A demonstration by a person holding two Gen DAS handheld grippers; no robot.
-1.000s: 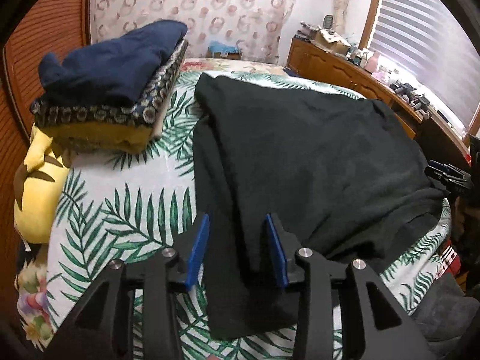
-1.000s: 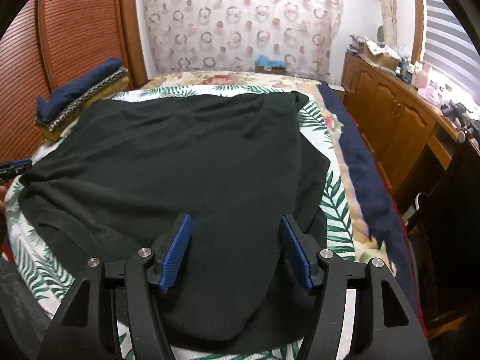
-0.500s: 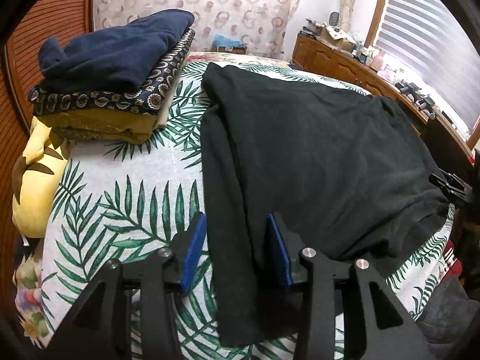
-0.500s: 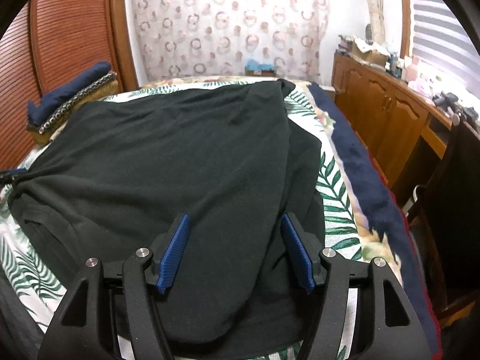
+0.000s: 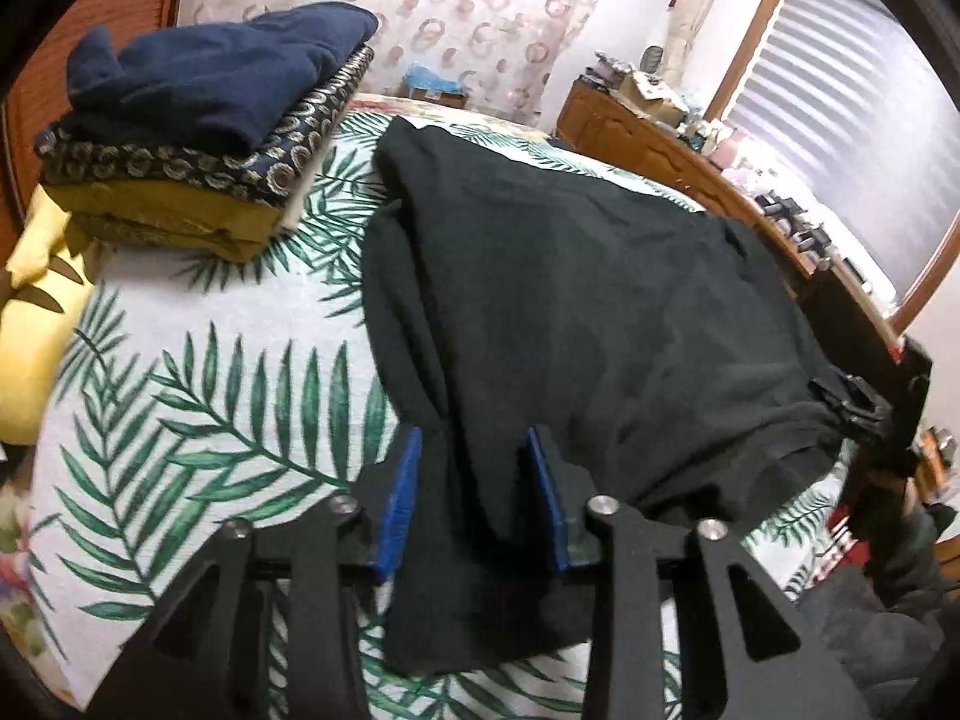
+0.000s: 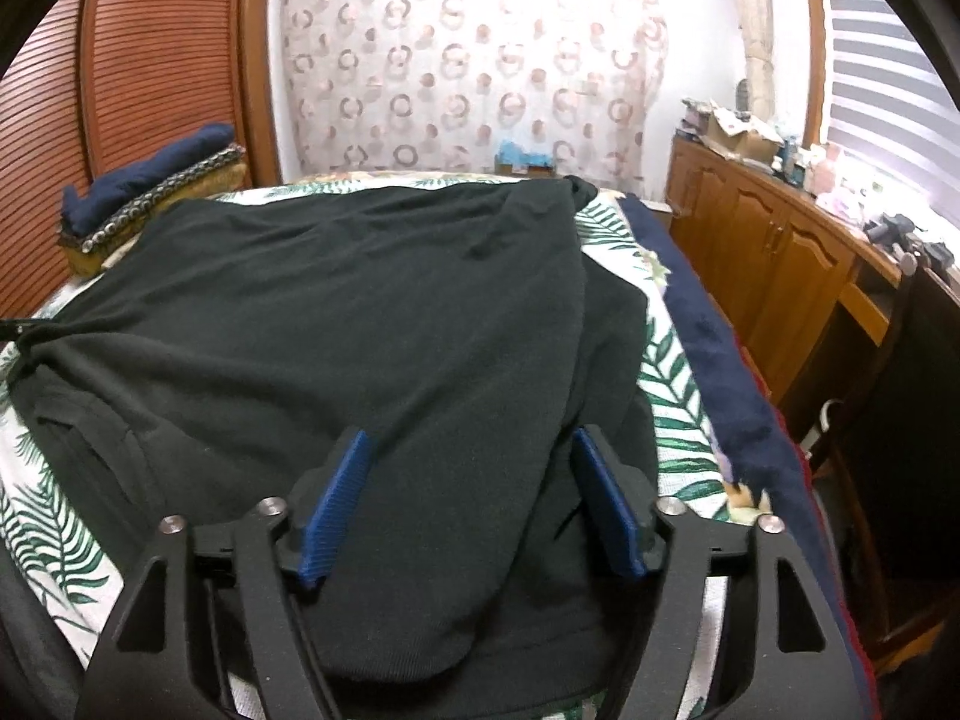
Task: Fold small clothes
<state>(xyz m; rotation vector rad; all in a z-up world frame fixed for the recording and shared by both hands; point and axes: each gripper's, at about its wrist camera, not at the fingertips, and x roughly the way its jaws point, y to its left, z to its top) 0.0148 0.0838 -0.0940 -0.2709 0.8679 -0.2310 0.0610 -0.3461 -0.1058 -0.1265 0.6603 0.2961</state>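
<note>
A large black garment (image 5: 600, 312) lies spread on the palm-leaf bedsheet (image 5: 198, 372); it also fills the right wrist view (image 6: 336, 324). My left gripper (image 5: 474, 450) is open with its blue pads either side of the garment's near left edge, low over the cloth. My right gripper (image 6: 468, 450) is open over the garment's near right part, where a folded layer overlaps. The right gripper also shows at the far right of the left wrist view (image 5: 858, 408), at the garment's edge.
A stack of folded clothes (image 5: 198, 126), navy on top, sits at the bed's far left, also in the right wrist view (image 6: 150, 192). A yellow cushion (image 5: 36, 324) lies left. Wooden cabinets (image 6: 768, 252) run along the right. A navy blanket edge (image 6: 708, 348) borders the bed.
Both grippers have dropped lower and closer to the garment. The left view has shifted left along the garment's edge. Both stay open.
</note>
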